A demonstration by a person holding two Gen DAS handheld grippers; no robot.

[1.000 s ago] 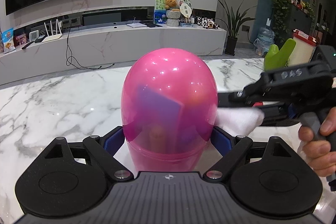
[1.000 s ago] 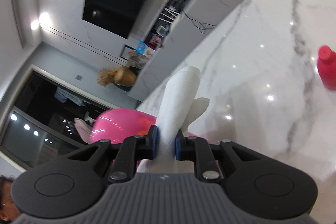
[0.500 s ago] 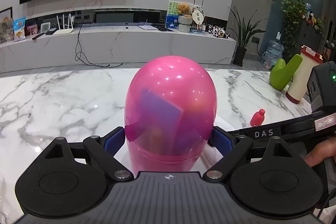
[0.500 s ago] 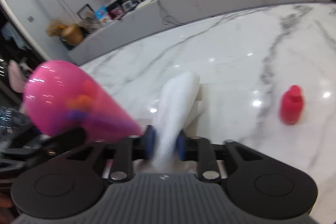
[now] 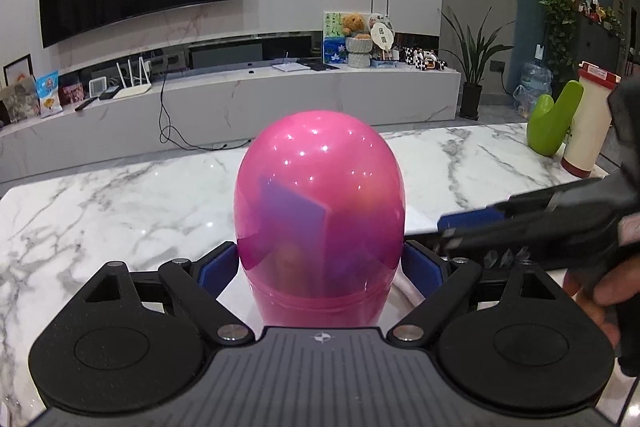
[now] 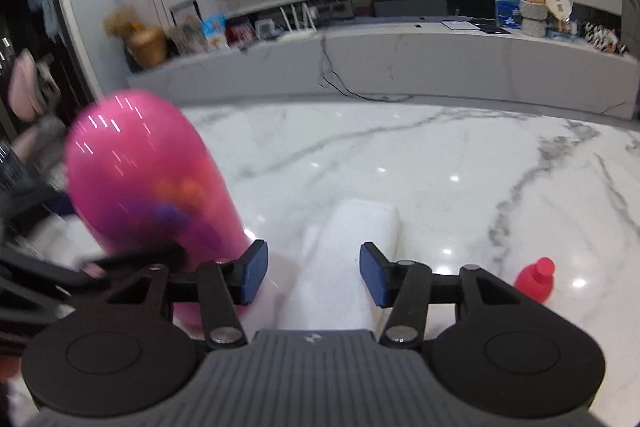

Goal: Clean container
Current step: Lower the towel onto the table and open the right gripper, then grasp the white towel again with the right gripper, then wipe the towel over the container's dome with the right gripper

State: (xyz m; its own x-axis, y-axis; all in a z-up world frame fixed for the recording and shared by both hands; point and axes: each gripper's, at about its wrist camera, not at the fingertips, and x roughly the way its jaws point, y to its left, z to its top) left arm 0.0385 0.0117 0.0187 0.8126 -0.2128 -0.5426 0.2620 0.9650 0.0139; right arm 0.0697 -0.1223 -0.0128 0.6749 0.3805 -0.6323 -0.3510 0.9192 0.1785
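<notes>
A pink egg-shaped container (image 5: 320,211) with coloured items inside stands upright on the white marble table (image 5: 120,203). My left gripper (image 5: 320,265) is shut on its lower half, blue pads on both sides. In the right wrist view the container (image 6: 148,183) is at the left, blurred. My right gripper (image 6: 314,269) is open, and a folded white cloth (image 6: 352,247) lies on the table between and under its fingers. In the left wrist view the right gripper (image 5: 472,227) reaches in from the right beside the container.
A small red bottle (image 6: 536,279) stands on the table to the right of the cloth. A green object (image 5: 554,123) and a white canister with a red lid (image 5: 588,123) stand at the table's far right. A TV wall and low cabinet lie beyond.
My right gripper took the cloth off the container's side, lowered it to the table and opened, letting the cloth go. My left gripper keeps holding the container.
</notes>
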